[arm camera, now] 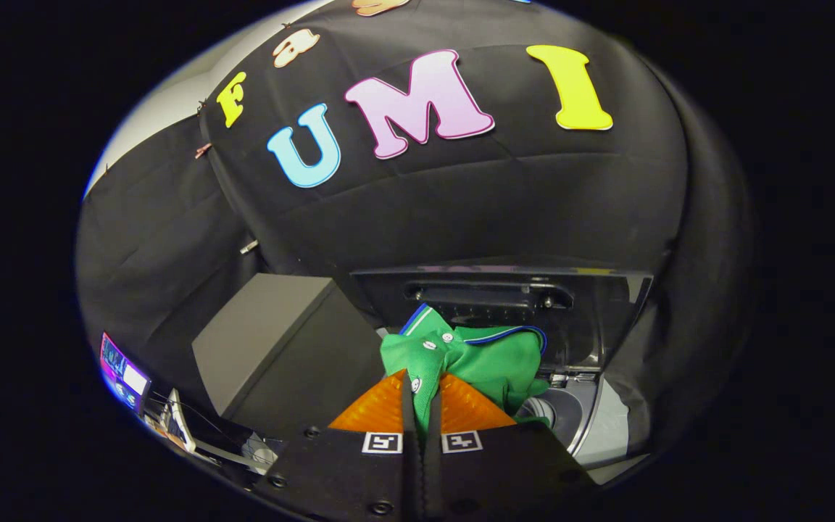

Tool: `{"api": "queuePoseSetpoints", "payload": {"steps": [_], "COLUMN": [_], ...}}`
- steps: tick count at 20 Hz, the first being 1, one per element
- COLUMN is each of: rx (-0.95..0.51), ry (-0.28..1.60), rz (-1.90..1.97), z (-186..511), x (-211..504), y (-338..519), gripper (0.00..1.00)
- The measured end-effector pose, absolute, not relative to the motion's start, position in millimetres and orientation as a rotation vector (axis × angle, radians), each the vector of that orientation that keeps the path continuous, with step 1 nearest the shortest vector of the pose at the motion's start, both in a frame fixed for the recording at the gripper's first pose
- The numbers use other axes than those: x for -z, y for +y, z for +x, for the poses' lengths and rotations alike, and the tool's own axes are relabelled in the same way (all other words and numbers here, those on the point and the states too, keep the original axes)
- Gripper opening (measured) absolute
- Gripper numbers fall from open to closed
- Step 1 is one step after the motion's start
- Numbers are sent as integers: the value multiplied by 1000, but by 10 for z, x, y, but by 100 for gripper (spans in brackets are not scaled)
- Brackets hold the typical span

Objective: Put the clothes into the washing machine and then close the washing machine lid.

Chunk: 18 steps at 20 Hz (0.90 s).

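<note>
A green polo shirt [479, 359] with white buttons and a blue-and-white trimmed collar hangs bunched from my gripper [421, 395], whose two fingers are shut on its fabric. The shirt is held above the open washing machine [609, 428]. The machine's dark lid [512, 297] stands raised just beyond the shirt. Part of the grey drum opening [559, 413] shows below and to the right of the shirt. The lower part of the shirt is hidden behind my fingers.
A grey box-like cabinet [269, 348] stands left of the machine. Further left, low down, sit a lit screen [124, 377] and some cables [229, 449]. Black cloth forms the wall behind and around the machine.
</note>
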<state>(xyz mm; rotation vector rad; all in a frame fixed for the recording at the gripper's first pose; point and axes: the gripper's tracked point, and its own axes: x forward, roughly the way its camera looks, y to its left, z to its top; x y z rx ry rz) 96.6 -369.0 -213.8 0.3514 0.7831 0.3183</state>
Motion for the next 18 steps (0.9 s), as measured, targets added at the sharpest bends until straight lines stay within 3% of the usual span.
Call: {"api": "queuePoseSetpoints", "payload": {"steps": [18], "rx": [-103], "ry": [996], "rz": [219], "z": [604], "x": [3763], "y": [-3744], "gripper": [5]}}
